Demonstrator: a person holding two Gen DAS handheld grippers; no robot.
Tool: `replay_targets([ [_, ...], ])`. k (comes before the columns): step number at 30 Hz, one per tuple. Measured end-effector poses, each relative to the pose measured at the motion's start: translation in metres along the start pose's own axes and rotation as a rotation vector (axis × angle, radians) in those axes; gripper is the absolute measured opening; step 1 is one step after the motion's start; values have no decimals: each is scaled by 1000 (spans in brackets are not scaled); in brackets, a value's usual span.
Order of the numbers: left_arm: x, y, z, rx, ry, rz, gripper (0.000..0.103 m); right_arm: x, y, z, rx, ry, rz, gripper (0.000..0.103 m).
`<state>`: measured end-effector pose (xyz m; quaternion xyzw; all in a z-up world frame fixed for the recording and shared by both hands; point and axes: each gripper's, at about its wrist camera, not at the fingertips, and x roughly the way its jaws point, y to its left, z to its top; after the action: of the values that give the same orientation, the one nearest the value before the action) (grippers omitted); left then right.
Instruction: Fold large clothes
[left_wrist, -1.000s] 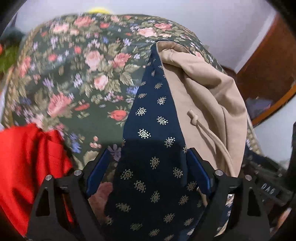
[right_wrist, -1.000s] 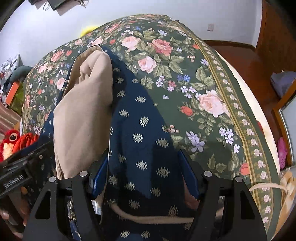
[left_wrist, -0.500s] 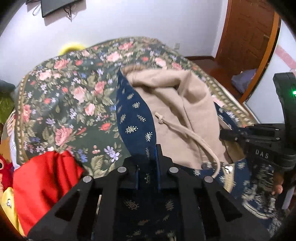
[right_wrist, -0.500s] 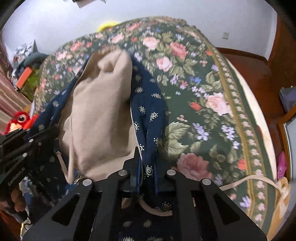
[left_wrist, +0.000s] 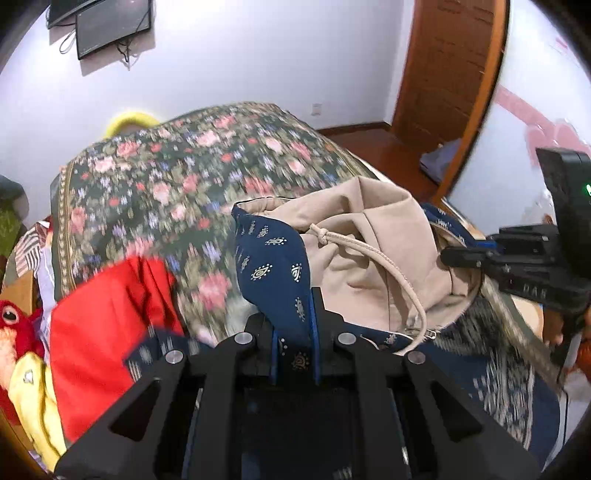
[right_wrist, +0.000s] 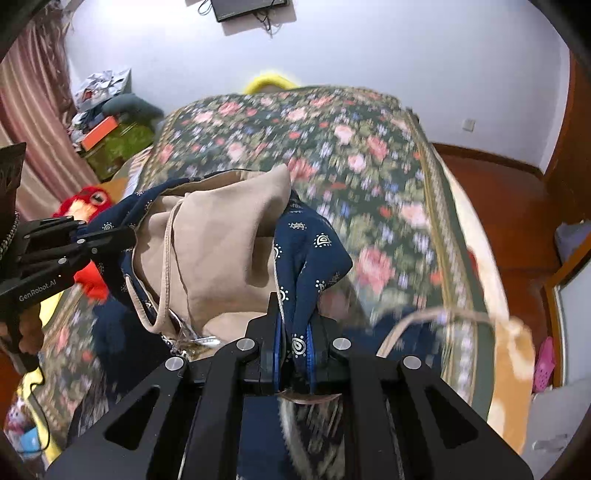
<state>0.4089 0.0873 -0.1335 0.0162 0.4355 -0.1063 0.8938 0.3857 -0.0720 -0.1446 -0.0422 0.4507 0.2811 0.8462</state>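
Floral bedspread (left_wrist: 155, 184) spread across bed, navy patterned garment (left_wrist: 266, 254) with beige hoodie (left_wrist: 373, 236) bundled inside lifted above it, left gripper (left_wrist: 293, 332) and right gripper (right_wrist: 293, 332) each clamped on navy fabric edge, red cloth (left_wrist: 107, 325) seen near left.

A bed under a dark green bedspread printed with pink roses (right_wrist: 369, 155) fills the room's middle. A red plush toy (right_wrist: 86, 201) lies at its side, a yellow cushion (right_wrist: 267, 81) at its far end. A black wall-mounted screen (left_wrist: 110, 26) hangs above, near a brown wooden door (left_wrist: 448, 70). Pink slippers (right_wrist: 545, 363) sit on the floor.
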Motion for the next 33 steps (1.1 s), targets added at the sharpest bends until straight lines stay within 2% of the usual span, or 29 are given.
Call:
replay_targets([
  [6, 3, -20, -69, 1, 106, -4, 13, 5, 6, -52, 9, 79, 33, 13],
  [8, 12, -23, -89, -23, 168, 16, 16, 10, 10, -65, 1, 108, 4, 14],
  [10, 15, -25, -100, -45, 185, 31, 32, 9, 12, -72, -17, 119, -17, 15],
  [11, 15, -24, -104, -54, 185, 40, 37, 7, 14, -73, -24, 123, -19, 18],
  [12, 14, -24, -105, -61, 188, 49, 46, 4, 15, -72, -25, 129, -18, 23],
  [14, 9, -23, -104, -71, 182, 42, 50, -5, 15, -66, -18, 127, -4, 31],
  [16, 3, -22, -98, -80, 176, 38, 54, -15, 14, -62, -8, 99, 7, 33],
  [19, -11, -18, -86, -89, 131, 36, 60, -29, 13, -52, 10, 47, 18, 39],
  [20, -14, -17, -80, -93, 110, 39, 62, -34, 11, -45, 19, 21, 23, 44],
  [21, -17, -15, -75, -97, 95, 42, 65, -36, 12, -41, 22, 5, 21, 48],
  [24, -16, -10, -60, -109, 73, 50, 66, -33, 11, -25, 9, -25, -14, 51],
  [29, 4, 3, -40, -125, 82, 61, 66, 1, -1, -11, 31, 48, -40, 54],
  [31, 15, 7, -37, -140, 99, 52, 66, 25, -11, -12, 77, 122, -20, 54],
  [33, 29, 13, -35, -163, 122, 33, 66, 40, -20, -14, 123, 156, 10, 54],
])
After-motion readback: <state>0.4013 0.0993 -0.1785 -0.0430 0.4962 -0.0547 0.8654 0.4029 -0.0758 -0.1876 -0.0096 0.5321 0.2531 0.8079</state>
